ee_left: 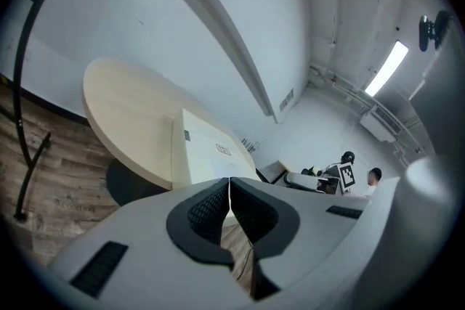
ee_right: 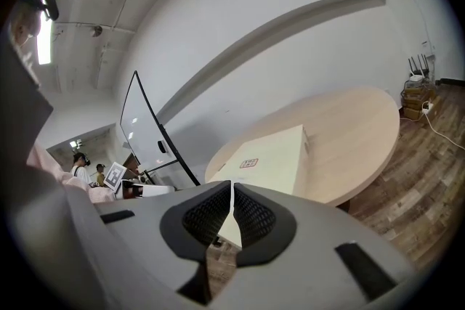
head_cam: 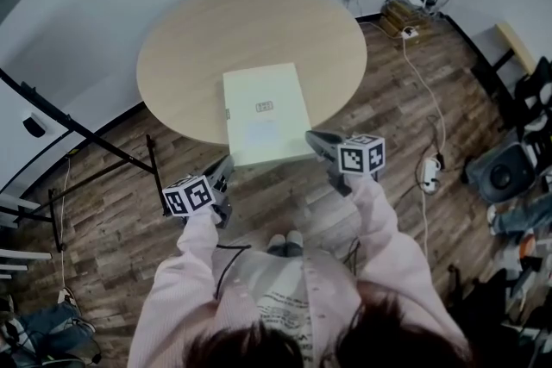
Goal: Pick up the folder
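A pale yellow folder [head_cam: 266, 112] lies flat on the round wooden table [head_cam: 250, 21], its near end sticking out over the table's edge. My left gripper [head_cam: 227, 166] hangs just below and left of that near end, its pads pressed together with nothing between them. My right gripper [head_cam: 313, 137] sits at the folder's near right corner, beside it and not holding it. From the left gripper [ee_left: 229, 186], the folder [ee_left: 211, 149] lies ahead. From the right gripper [ee_right: 232, 189], whose pads stand barely parted on an empty slit, the folder [ee_right: 269, 160] also lies ahead.
A black metal stand [head_cam: 86, 142] reaches across the floor at the left. Cables and a power strip [head_cam: 429, 172] lie on the wooden floor at the right, with dark bags and chairs [head_cam: 509, 168] beyond. The person's feet [head_cam: 285, 244] stand just short of the table.
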The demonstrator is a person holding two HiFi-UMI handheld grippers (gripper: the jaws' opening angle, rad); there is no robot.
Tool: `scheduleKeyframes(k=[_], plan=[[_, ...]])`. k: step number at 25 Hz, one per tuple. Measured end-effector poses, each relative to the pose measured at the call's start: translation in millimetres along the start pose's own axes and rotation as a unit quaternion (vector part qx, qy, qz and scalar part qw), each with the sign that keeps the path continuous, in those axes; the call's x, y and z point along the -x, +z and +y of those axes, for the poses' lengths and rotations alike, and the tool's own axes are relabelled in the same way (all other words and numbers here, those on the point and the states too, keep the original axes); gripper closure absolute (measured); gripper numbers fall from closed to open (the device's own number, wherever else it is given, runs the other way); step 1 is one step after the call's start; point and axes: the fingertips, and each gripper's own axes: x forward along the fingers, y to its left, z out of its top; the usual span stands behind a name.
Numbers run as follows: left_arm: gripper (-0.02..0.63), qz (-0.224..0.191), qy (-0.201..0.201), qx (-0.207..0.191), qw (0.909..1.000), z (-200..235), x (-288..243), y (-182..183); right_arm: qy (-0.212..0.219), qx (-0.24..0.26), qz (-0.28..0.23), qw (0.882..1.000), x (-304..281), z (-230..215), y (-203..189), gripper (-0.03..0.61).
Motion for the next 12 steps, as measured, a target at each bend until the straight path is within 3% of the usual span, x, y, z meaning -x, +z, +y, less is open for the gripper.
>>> scheduleKeyframes(k=[8, 12], plan=[[0.577, -0.025, 0.023, 0.057, 0.9978, 17.0, -0.1, -5.3, 0.003, -0.044, 0.019, 0.999, 1.9, -23.8, -13.1, 0.482], [0.526, -0.035, 0.026, 0.080, 0.9958, 24.0, -1.6, -7.4, 0.011, -0.072, 0.021, 0.997, 0.3, -31.6, -19.2, 0.453]])
